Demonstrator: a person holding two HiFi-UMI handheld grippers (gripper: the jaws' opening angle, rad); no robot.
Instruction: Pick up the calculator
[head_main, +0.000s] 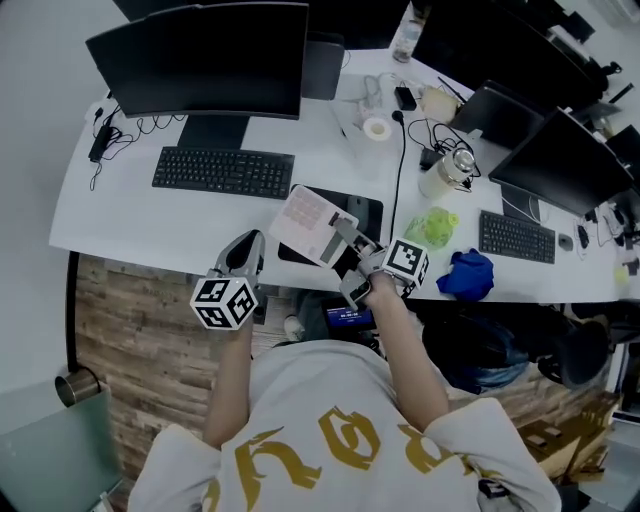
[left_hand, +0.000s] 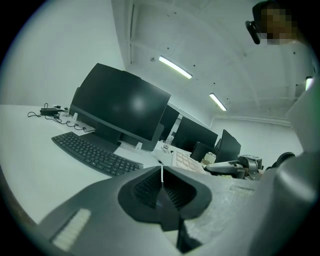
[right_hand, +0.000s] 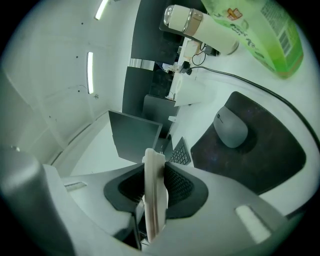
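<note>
The calculator (head_main: 313, 224) is a pale pinkish slab with a grid of keys. It is held tilted over the left part of the dark mouse pad (head_main: 366, 213), and my right gripper (head_main: 345, 240) is shut on its near edge. The right gripper view shows the calculator (right_hand: 155, 200) edge-on between the two ribbed pads of the right gripper (right_hand: 154, 175). My left gripper (head_main: 245, 252) hovers at the desk's front edge, left of the calculator, apart from it. In its own view the left gripper (left_hand: 161, 177) is shut on nothing, and the calculator (left_hand: 187, 161) shows beyond.
A black keyboard (head_main: 223, 171) and a monitor (head_main: 200, 60) stand behind the left gripper. A grey mouse (right_hand: 231, 129) lies on the mouse pad (right_hand: 270, 155). To the right are a green packet (head_main: 432, 226), a blue cloth (head_main: 467, 274), a jar (head_main: 445, 172) and a second keyboard (head_main: 516, 237).
</note>
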